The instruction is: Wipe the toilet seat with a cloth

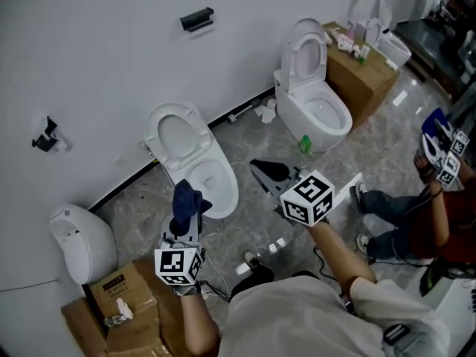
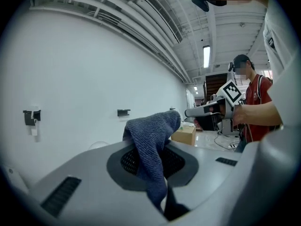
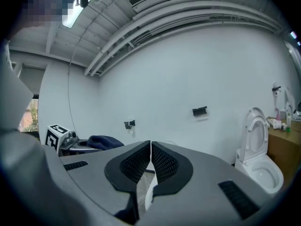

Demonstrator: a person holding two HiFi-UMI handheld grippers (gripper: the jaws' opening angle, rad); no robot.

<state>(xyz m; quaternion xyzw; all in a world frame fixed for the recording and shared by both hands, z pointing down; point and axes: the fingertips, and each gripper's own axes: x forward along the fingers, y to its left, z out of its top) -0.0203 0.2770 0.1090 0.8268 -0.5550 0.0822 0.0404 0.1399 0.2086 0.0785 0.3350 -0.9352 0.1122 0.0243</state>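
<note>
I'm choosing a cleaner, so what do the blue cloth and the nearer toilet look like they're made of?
The cloth: soft knitted or woven textile, matte dark blue; its ribbed weave shows and it hangs limp. The nearer toilet: smooth white with a slight sheen, probably glazed ceramic; its raised lid could be plastic, I can't tell.

We look down on a grey marbled floor (image 1: 141, 214), near white toilet (image 1: 195, 162) standing on it with lid up, second toilet (image 1: 316, 99) further along the wall, green bottle (image 1: 304, 144) at its foot, cardboard boxes (image 1: 126, 303) at our left, another box (image 1: 364, 80) beyond.
</note>
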